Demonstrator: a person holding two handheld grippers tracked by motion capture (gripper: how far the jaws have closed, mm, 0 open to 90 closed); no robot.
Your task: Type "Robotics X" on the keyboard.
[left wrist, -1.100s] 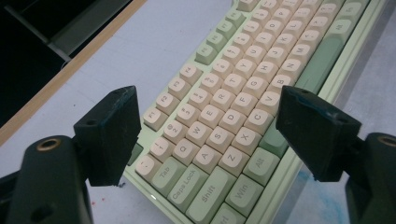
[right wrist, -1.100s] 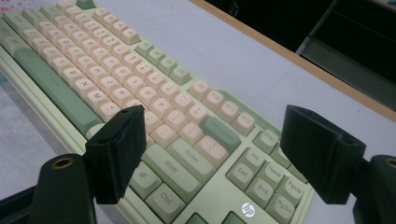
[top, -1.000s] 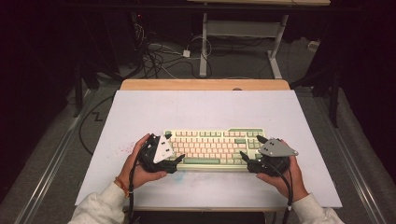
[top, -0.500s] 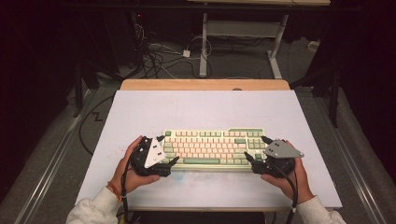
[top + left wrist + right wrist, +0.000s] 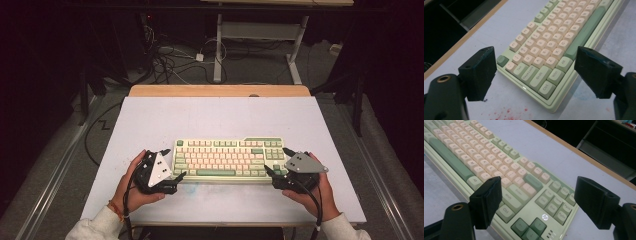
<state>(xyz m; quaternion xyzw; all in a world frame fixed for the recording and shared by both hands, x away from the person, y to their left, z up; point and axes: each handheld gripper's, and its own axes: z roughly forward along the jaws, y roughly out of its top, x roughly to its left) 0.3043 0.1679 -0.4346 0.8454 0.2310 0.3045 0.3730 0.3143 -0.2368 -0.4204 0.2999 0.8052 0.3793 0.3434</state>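
Pale table (image 5: 150, 120); green-and-cream keyboard (image 5: 227, 159) flat on it

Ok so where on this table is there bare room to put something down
The widest free patch is the far half of the table, between the keyboard and the wooden back edge. A narrower strip runs along the near edge. Crowded: both keyboard ends, where the left gripper and right gripper sit, jaws open.

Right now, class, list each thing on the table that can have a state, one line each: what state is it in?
keyboard: flat on the table, keys up, not gripped.
left tool: jaws wide open, at the keyboard's left end.
right tool: jaws wide open, at the keyboard's right end.
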